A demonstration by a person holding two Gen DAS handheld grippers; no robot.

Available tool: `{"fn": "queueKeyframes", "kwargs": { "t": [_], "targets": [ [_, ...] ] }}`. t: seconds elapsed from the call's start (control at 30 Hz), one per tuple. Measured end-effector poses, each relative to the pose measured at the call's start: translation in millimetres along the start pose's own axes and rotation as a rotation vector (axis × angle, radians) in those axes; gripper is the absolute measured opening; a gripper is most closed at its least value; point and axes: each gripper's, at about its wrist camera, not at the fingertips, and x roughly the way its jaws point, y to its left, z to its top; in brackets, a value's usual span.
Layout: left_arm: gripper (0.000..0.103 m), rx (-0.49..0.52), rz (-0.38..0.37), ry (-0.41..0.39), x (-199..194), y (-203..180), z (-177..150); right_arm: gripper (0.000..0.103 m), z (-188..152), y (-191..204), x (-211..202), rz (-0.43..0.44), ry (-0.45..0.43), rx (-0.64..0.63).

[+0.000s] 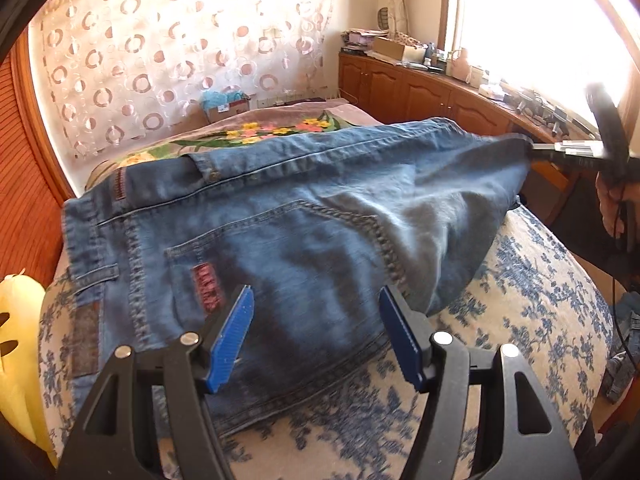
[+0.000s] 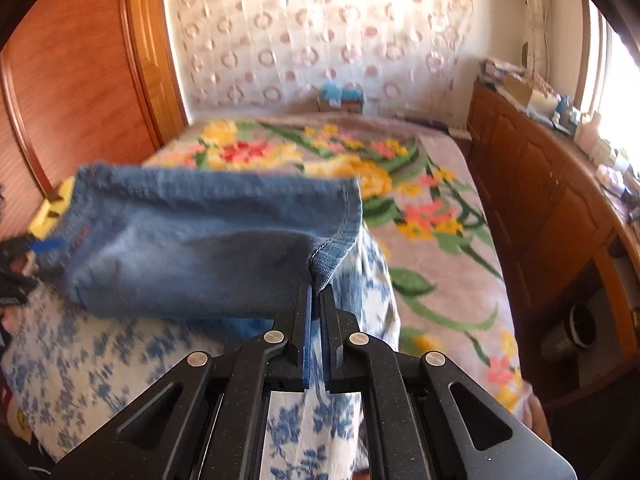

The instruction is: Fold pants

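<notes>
Blue jeans lie across the bed, waistband to the left and a back pocket facing up. My left gripper hovers open just above the seat of the jeans, with nothing between its blue pads. At the right, the right gripper holds the leg end lifted off the bed. In the right wrist view, my right gripper is shut on the hem corner of the jeans, and the leg hangs raised and stretched towards the left. The left gripper's blue pad shows at the far left.
The bed carries a blue-flowered cover and a colourful floral blanket beyond it. A wooden cabinet with cluttered items runs along the right. A yellow object lies at the left edge, and a cardboard box sits at the far end.
</notes>
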Motion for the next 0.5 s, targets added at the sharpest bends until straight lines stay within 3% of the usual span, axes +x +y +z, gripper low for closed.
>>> {"fn": "queueKeyframes", "kwargs": {
  "t": [0.23,0.5],
  "targets": [
    [0.065,-0.034,0.072,-0.001,-14.8,34.8,-19.4,0.023,-13.6,26.6,-0.5,0.036,-0.029,-0.008],
    [0.065,-0.088,0.123,0.017,-22.7,67.3,-46.9,0.025,-13.4,94.1,4.0,0.185,-0.066,-0.06]
  ]
}}
